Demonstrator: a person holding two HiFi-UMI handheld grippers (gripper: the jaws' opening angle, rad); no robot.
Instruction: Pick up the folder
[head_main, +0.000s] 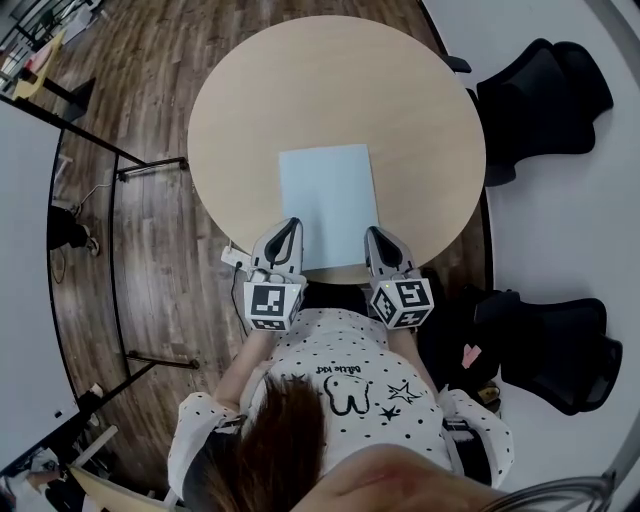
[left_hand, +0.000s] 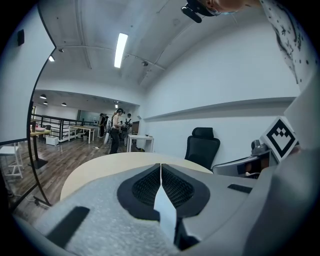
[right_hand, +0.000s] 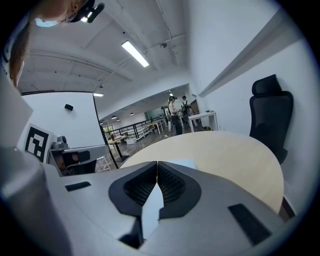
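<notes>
Both grippers are closed on the near edge of a pale blue rectangular folder on a round light-wood table.

The folder lies on the table's near half, its long sides running away from the person and its near edge close to the table's rim. The left gripper sits at the folder's near left corner and the right gripper at its near right corner. In the left gripper view the jaws meet at the tips with a pale blue strip of folder pinched in the seam. The right gripper view shows the same, jaws together on the pale blue sheet. Two black office chairs stand to the table's right.
</notes>
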